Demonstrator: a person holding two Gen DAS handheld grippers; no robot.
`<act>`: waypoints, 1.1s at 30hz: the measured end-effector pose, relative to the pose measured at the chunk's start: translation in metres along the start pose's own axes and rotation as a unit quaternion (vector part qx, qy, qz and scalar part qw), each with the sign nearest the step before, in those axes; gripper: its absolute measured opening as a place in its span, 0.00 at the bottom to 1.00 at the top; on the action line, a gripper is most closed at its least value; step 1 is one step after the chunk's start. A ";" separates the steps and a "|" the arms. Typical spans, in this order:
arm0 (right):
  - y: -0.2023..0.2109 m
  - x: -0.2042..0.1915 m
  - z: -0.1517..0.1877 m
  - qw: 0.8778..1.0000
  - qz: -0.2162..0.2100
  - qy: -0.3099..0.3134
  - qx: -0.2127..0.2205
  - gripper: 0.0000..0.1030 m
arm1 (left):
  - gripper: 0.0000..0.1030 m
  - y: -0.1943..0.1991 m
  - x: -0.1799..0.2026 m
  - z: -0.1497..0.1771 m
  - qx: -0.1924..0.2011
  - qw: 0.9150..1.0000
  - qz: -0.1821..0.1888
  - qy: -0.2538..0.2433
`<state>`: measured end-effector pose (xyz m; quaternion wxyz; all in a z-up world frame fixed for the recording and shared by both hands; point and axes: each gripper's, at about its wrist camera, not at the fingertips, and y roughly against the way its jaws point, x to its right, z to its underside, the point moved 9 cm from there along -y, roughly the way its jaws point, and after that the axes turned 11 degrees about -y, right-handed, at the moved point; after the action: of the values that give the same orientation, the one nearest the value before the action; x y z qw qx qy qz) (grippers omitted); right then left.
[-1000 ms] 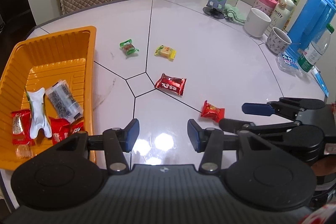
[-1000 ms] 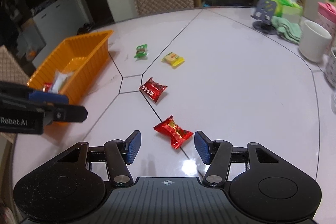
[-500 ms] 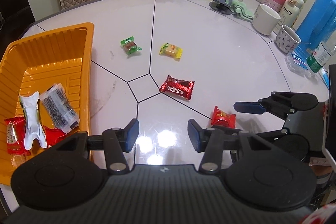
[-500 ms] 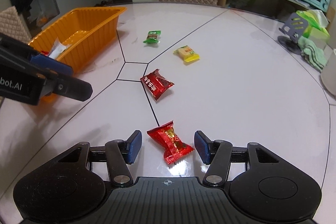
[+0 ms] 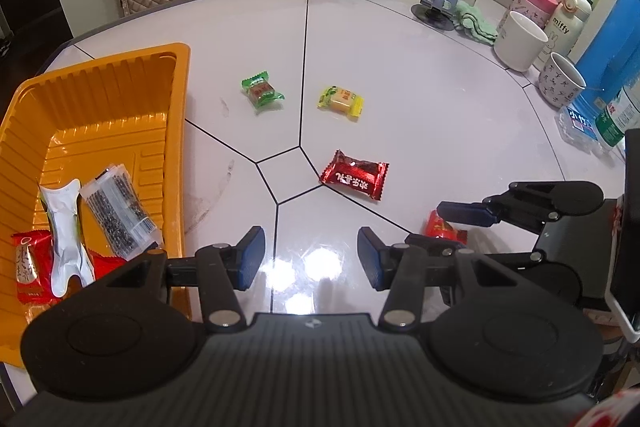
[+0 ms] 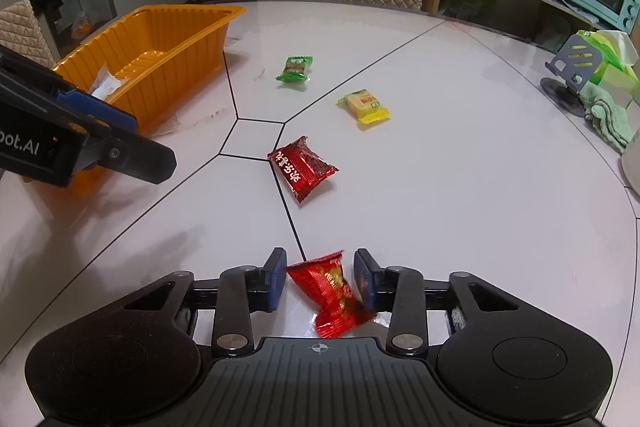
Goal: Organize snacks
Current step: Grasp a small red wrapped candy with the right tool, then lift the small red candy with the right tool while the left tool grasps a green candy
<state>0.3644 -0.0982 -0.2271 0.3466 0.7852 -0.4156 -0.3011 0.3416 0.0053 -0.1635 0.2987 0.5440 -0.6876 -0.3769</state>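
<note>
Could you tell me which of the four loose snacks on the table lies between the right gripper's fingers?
The bright red twisted candy; the dark red, yellow and green ones lie farther off.

**Open table around the centre tile, clutter at the edges**

The small centre tile (image 5: pixel 286 173) is the reference. Toward the chair beyond it, the table (image 5: pixel 420 115) lies bare apart from a green candy (image 5: pixel 262 93) and a yellow candy (image 5: pixel 341 102), well apart. A dark red packet (image 5: pixel 355 175) lies just right of the tile. The orange tray (image 5: pixel 176 131) walls off the left. Mugs (image 5: pixel 520 41), bottles and a blue jug (image 5: pixel 612 43) crowd the far right rim.
</note>
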 end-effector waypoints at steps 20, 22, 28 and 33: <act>0.020 0.033 -0.034 0.991 -0.007 -0.126 0.042 0.30 | 0.46 -0.013 -0.017 -0.032 0.018 1.000 -0.018 0.002; 0.024 0.040 -0.042 0.988 -0.010 -0.146 0.050 0.30 | 0.46 -0.017 -0.020 -0.041 0.025 0.999 -0.022 0.004; 0.031 0.059 -0.062 0.980 -0.006 -0.186 0.073 0.30 | 0.45 -0.038 -0.033 -0.068 0.030 0.999 -0.039 0.015; 0.030 0.070 -0.071 0.977 -0.002 -0.200 0.080 0.30 | 0.44 -0.059 -0.042 -0.089 0.029 0.998 -0.048 0.023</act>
<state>0.4379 -0.1498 -0.1752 0.1922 0.7352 -0.4972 -0.4187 0.4547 0.0219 -0.1653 0.2806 0.5932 -0.6641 -0.3581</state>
